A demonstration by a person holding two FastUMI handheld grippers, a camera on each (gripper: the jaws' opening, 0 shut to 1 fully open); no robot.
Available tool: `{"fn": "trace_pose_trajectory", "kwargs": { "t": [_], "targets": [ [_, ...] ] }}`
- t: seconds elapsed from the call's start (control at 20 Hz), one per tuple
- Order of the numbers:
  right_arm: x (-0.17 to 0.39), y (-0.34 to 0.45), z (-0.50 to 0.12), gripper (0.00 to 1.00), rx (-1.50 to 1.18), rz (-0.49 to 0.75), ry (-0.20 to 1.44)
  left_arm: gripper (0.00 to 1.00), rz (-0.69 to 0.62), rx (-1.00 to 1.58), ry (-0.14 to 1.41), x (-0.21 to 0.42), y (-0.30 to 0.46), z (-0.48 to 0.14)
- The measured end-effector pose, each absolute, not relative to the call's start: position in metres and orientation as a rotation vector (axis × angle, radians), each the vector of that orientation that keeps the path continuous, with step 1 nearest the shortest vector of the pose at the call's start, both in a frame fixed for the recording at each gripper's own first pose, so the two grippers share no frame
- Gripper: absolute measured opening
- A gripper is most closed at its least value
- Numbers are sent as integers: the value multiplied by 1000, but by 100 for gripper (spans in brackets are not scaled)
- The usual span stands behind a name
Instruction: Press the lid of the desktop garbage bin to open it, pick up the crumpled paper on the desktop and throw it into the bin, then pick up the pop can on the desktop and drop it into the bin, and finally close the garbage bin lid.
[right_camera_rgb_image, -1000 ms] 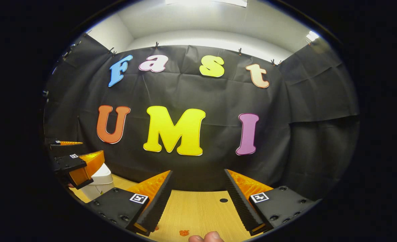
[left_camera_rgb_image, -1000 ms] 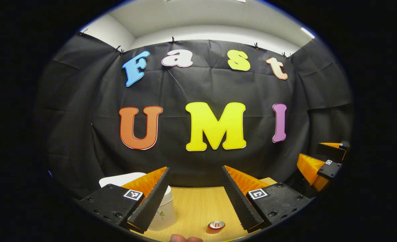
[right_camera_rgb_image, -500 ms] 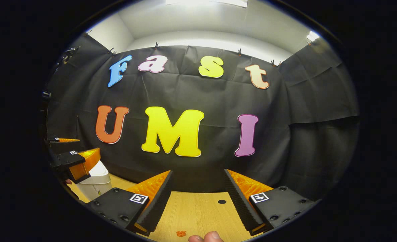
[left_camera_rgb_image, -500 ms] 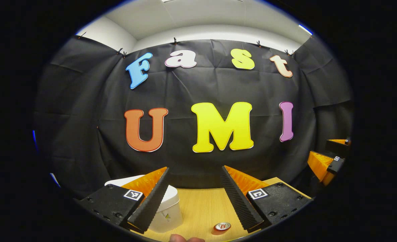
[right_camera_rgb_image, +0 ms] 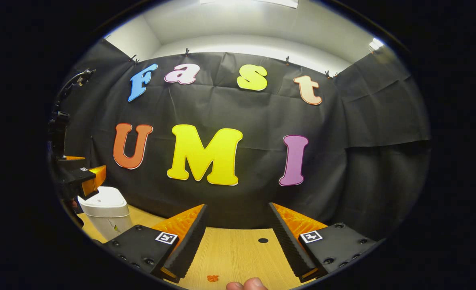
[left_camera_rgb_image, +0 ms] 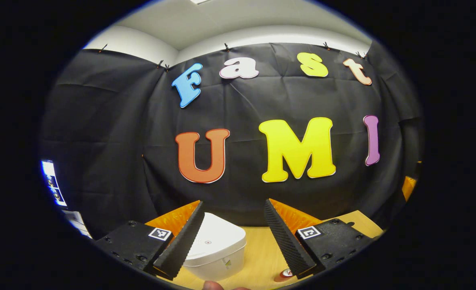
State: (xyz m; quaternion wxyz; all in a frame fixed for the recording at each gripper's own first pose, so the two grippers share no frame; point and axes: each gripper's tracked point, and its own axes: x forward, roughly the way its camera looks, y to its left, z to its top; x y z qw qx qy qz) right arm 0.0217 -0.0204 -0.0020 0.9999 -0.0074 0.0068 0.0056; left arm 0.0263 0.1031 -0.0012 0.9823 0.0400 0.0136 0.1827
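One white garbage bin (left_camera_rgb_image: 215, 251) sits on the desk (left_camera_rgb_image: 258, 257) with its lid (left_camera_rgb_image: 213, 241) down, framed between the fingers of your left claw (left_camera_rgb_image: 231, 233), which hangs above and just short of it, spread apart and gripping nothing. In the right gripper view the same bin (right_camera_rgb_image: 104, 211) stands at the far left, with the left claw (right_camera_rgb_image: 82, 179) just above its lid. One pop can (left_camera_rgb_image: 285, 274) shows as a red-topped sliver by the left claw's right finger, near the bin. I cannot make out the crumpled paper; one small orange scrap (right_camera_rgb_image: 212, 278) lies on the desk under your right claw (right_camera_rgb_image: 238, 237), too small to name, and one dark hole (right_camera_rgb_image: 263, 240) marks the desk farther back. Your right claw is also released and empty, well apart from the bin. Count two claws, one bin, one can. The risk, as I judge it, is in the press: the bin looks light, so a push off centre or at an angle may tip or slide it instead of springing the lid. Sliding it could also knock the can over and set it rolling.
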Motion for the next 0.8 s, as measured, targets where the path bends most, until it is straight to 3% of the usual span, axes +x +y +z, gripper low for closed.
{"fn": "trace_pose_trajectory", "kwargs": {
  "t": [0.6, 0.8],
  "targets": [
    [19, -22, 4, 94, -57, 17, 26, 96, 602, 22, 115, 42, 169, -38],
    [16, -22, 8, 94, -76, 17, 18, 89, 656, 16, 158, 48, 180, -54]
  ]
}}
